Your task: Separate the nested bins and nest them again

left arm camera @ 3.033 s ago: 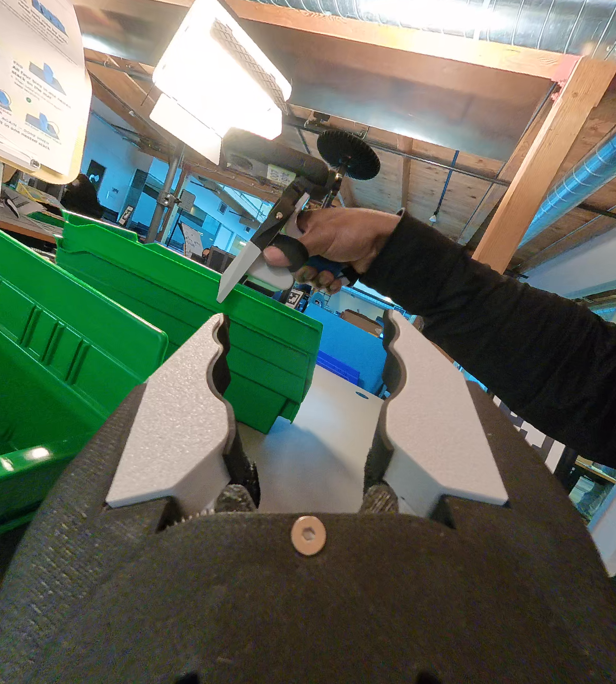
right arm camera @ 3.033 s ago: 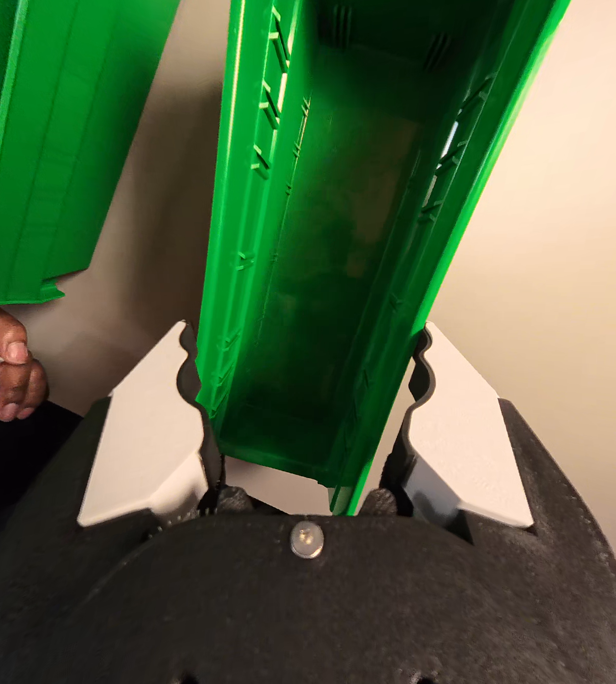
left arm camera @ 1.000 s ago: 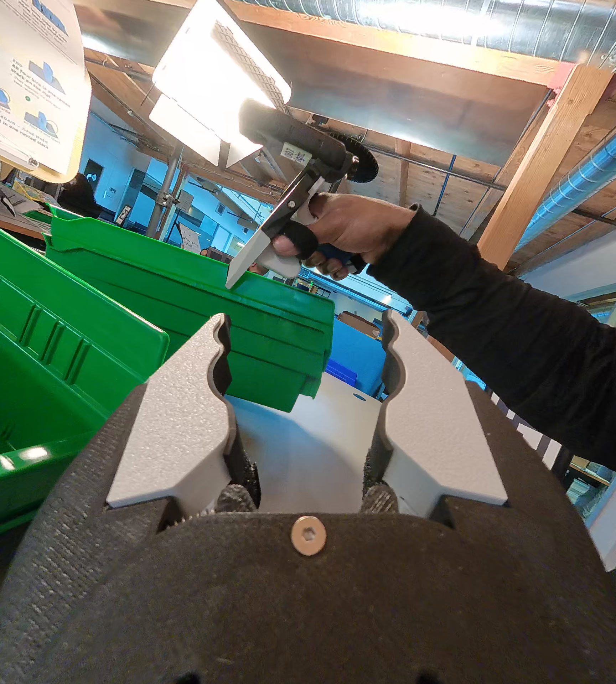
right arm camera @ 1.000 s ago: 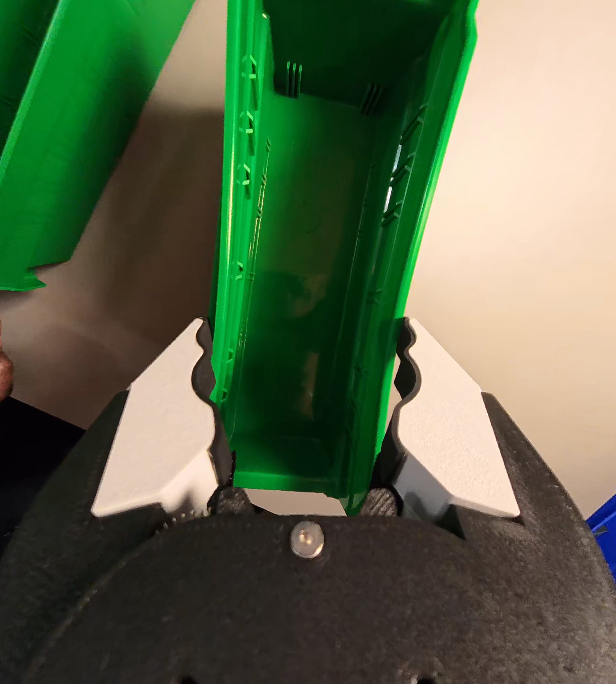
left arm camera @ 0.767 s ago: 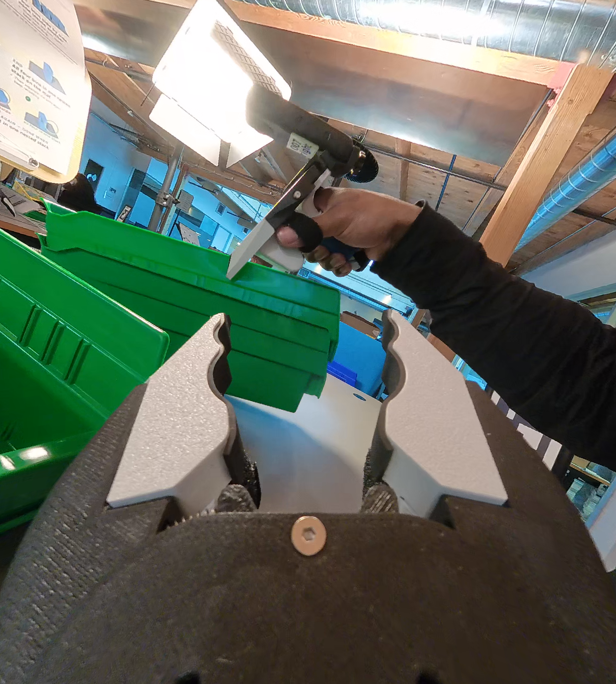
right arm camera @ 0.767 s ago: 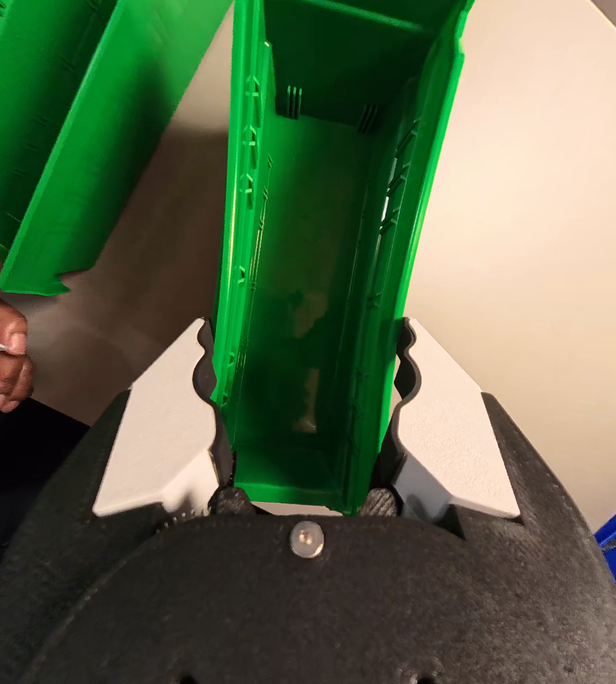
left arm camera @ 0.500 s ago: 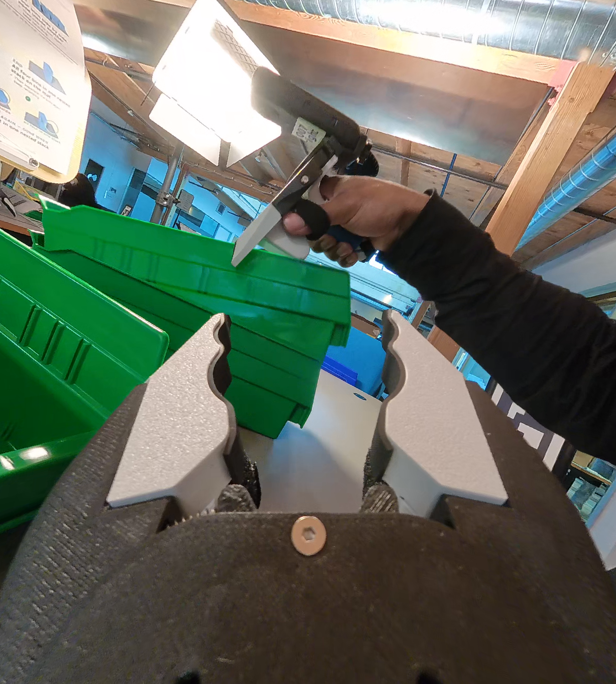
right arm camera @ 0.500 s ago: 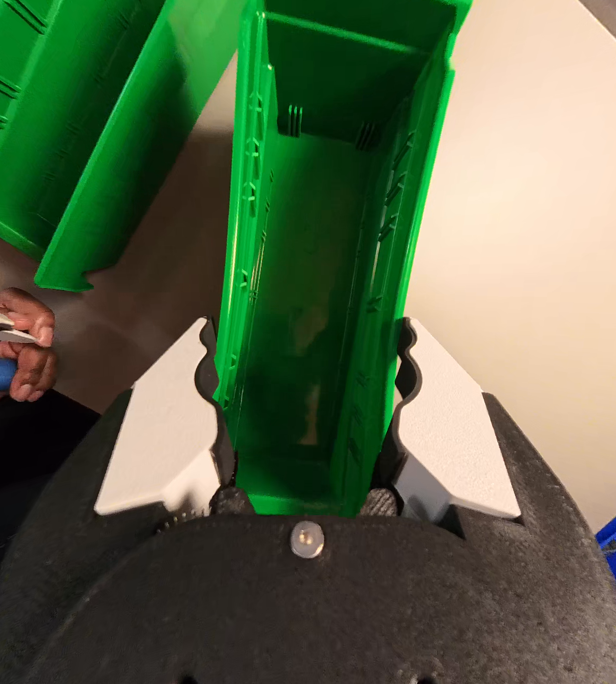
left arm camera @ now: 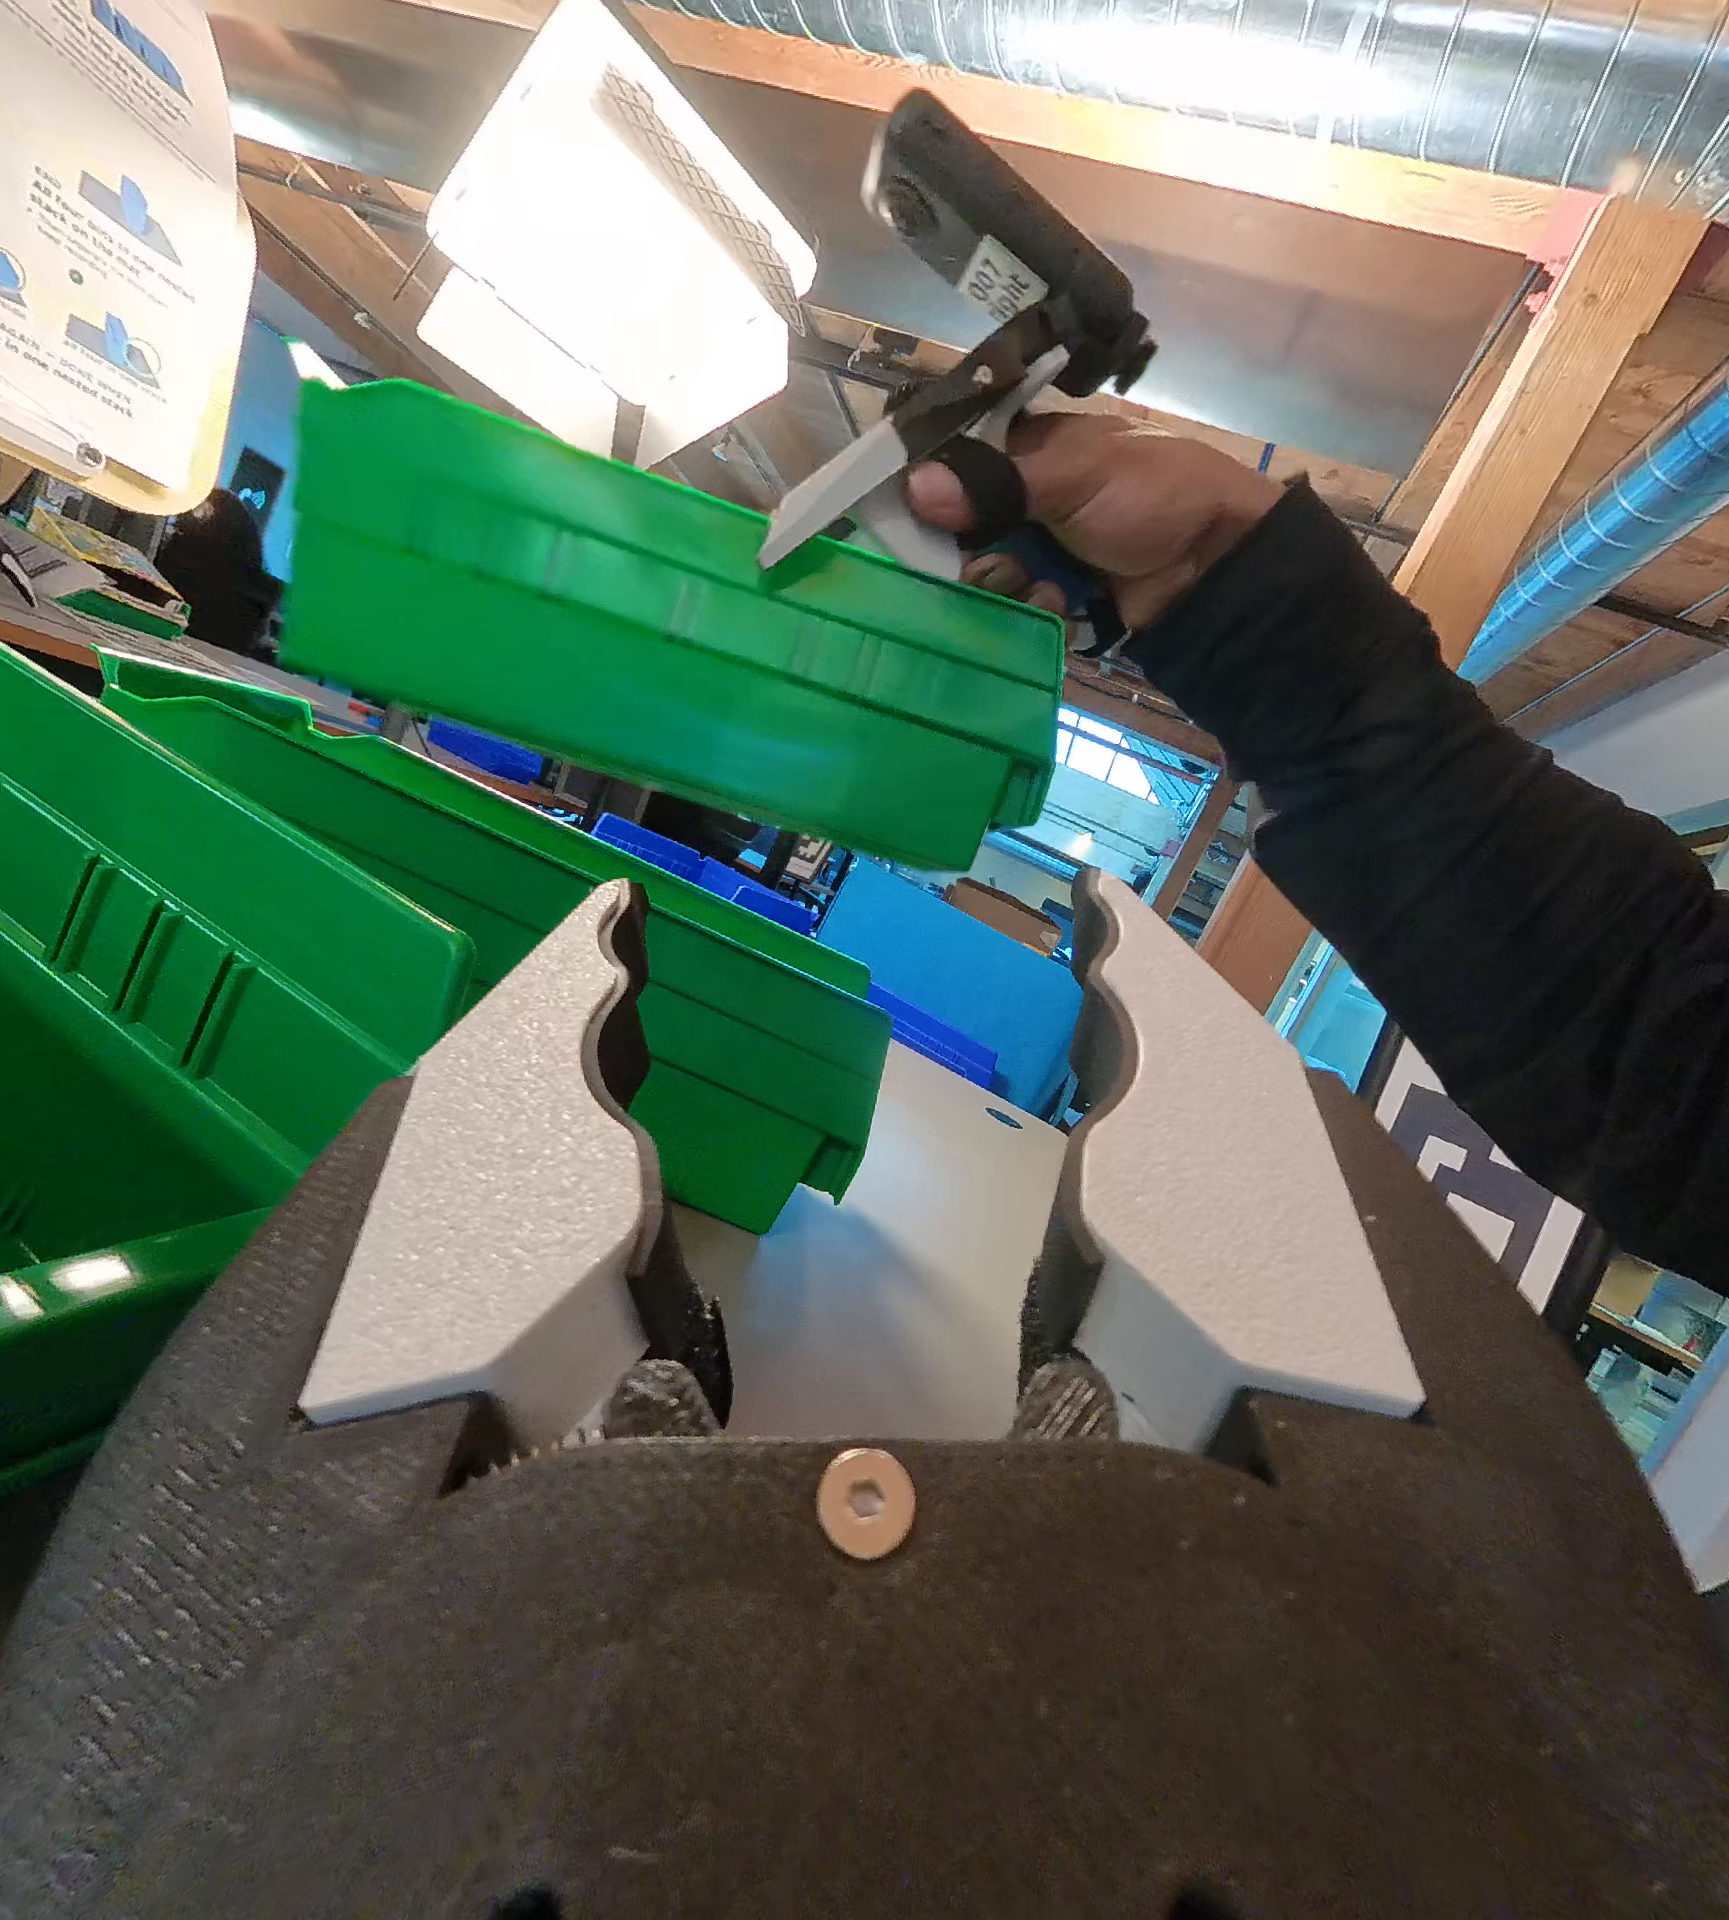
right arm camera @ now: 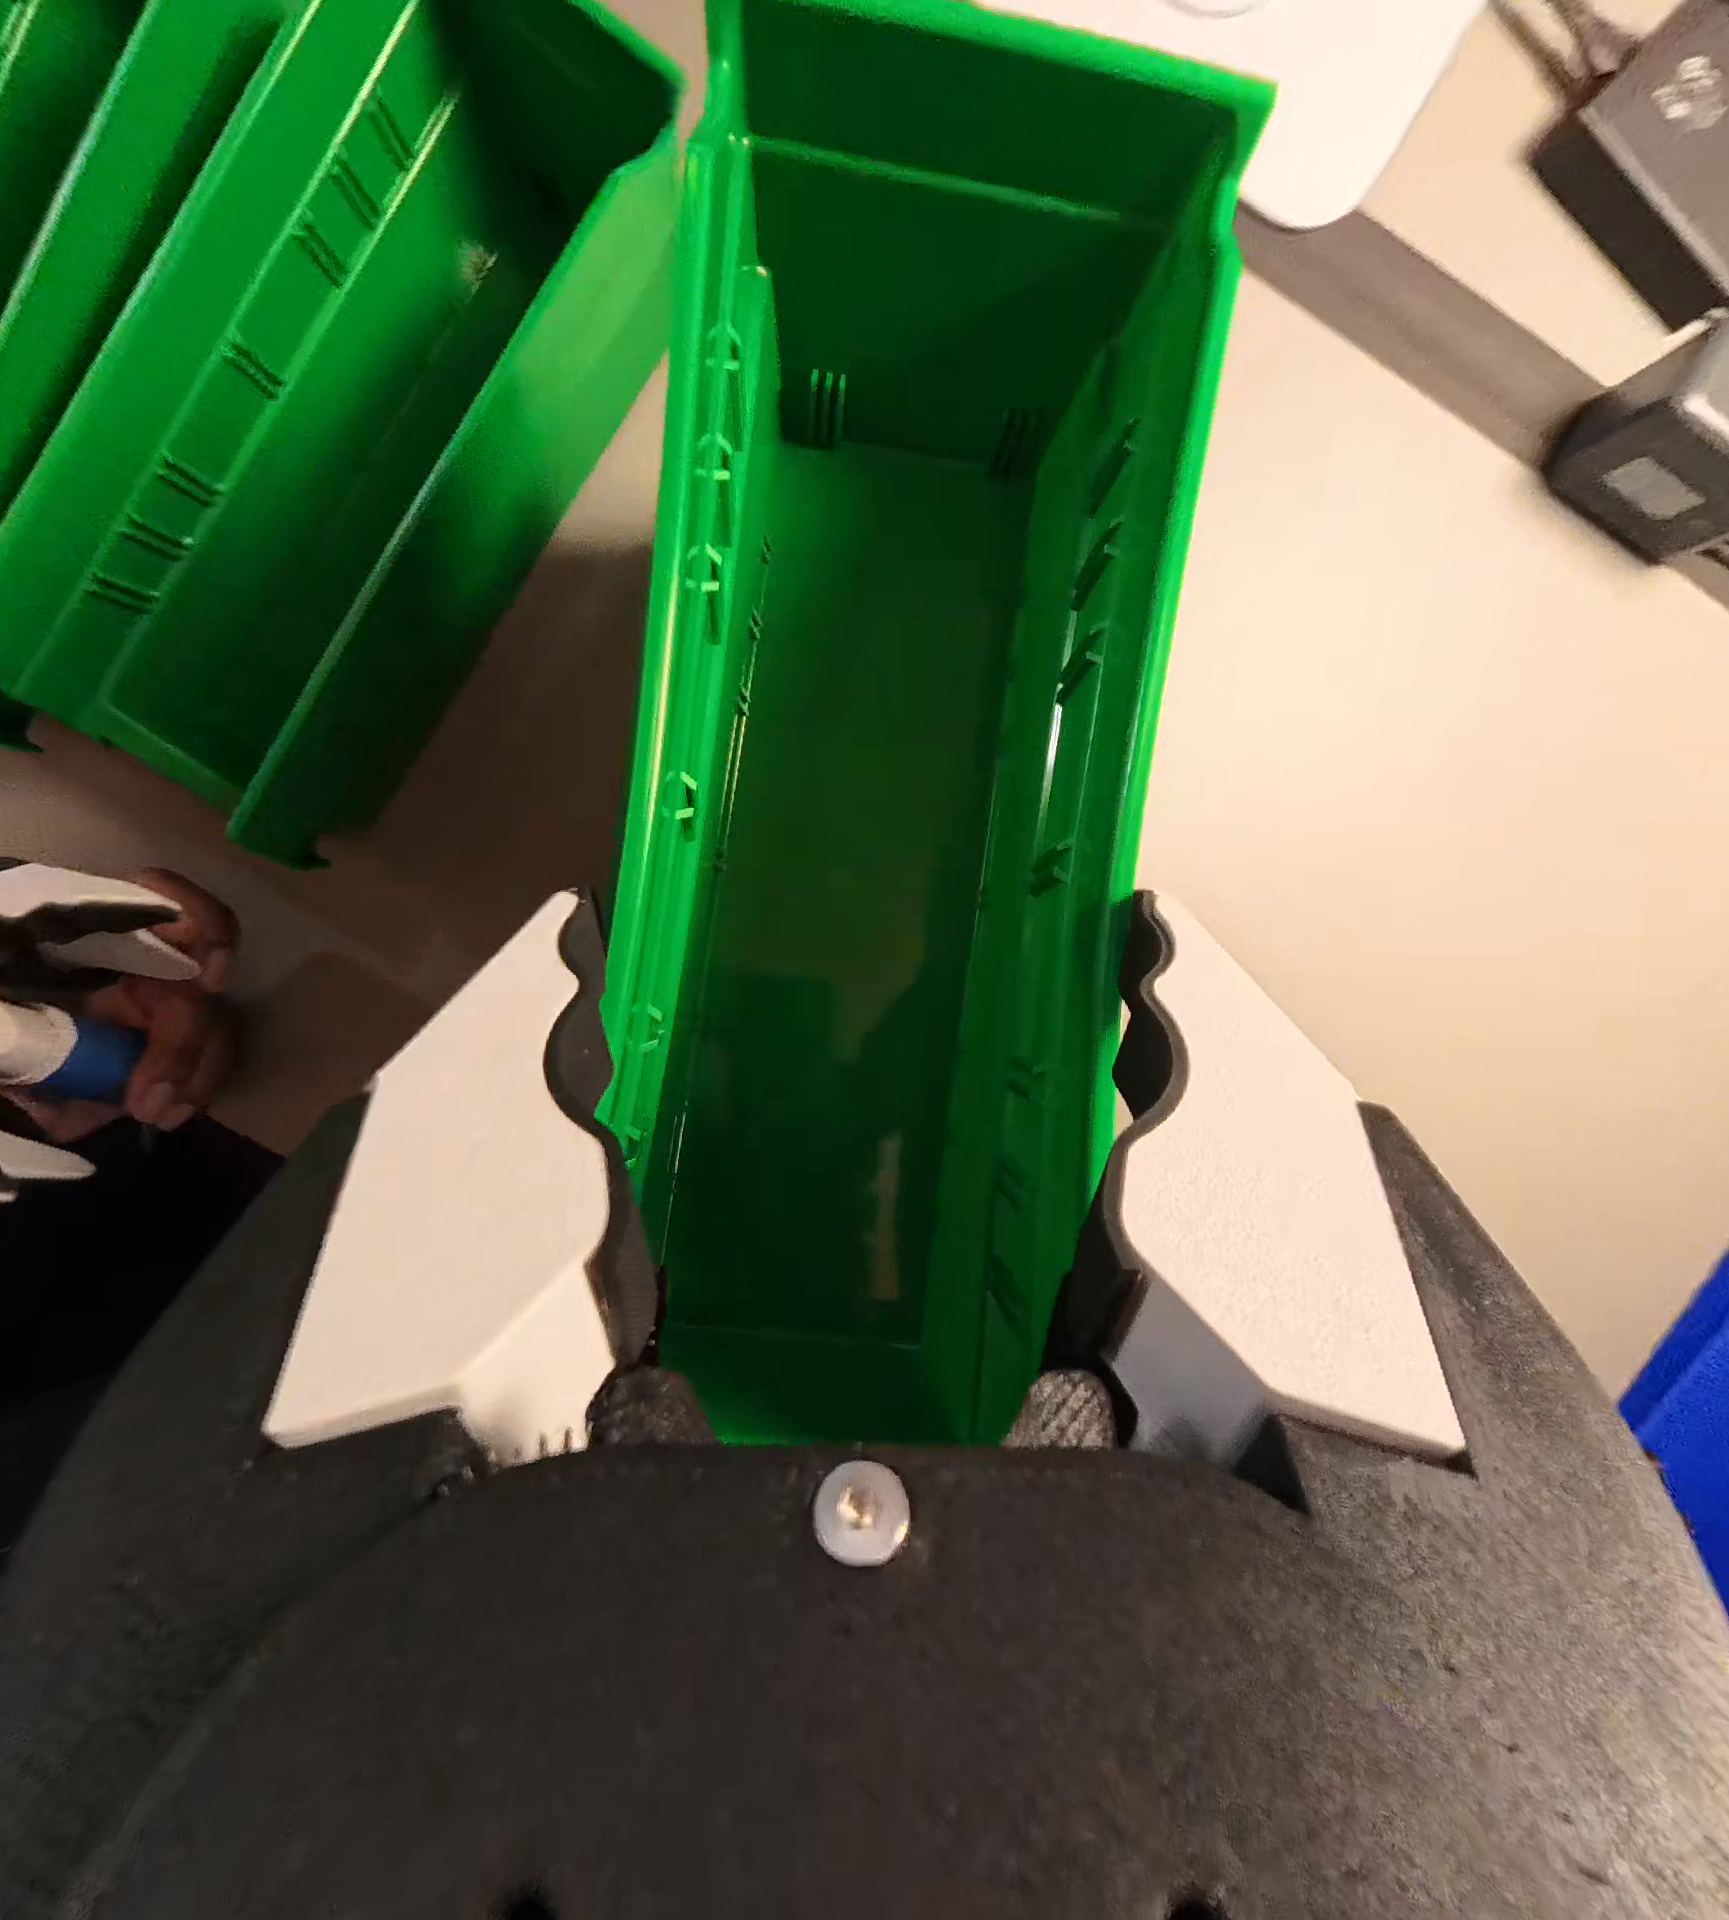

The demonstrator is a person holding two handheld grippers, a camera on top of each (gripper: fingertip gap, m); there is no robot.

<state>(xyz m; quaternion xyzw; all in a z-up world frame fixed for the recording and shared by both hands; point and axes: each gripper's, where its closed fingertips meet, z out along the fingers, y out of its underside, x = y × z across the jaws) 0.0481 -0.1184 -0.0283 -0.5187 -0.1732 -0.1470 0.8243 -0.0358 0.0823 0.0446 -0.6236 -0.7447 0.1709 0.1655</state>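
Up in the air, a green bin (right arm camera: 901, 727) sits lengthwise between the fingers of the right gripper (right arm camera: 860, 997), whose dark wavy pads press on its two long side walls; in the left wrist view this lifted bin (left arm camera: 673, 644) hangs tilted above another green bin (left arm camera: 735, 1039) resting on the pale tabletop (left arm camera: 901, 1247). Lower down, the left gripper (left arm camera: 860, 997) stands wide with nothing between its grey, grainy fingers, a third green bin (left arm camera: 112, 1039) just beside it. All bins are glossy moulded plastic, long and narrow, with ribbed walls.
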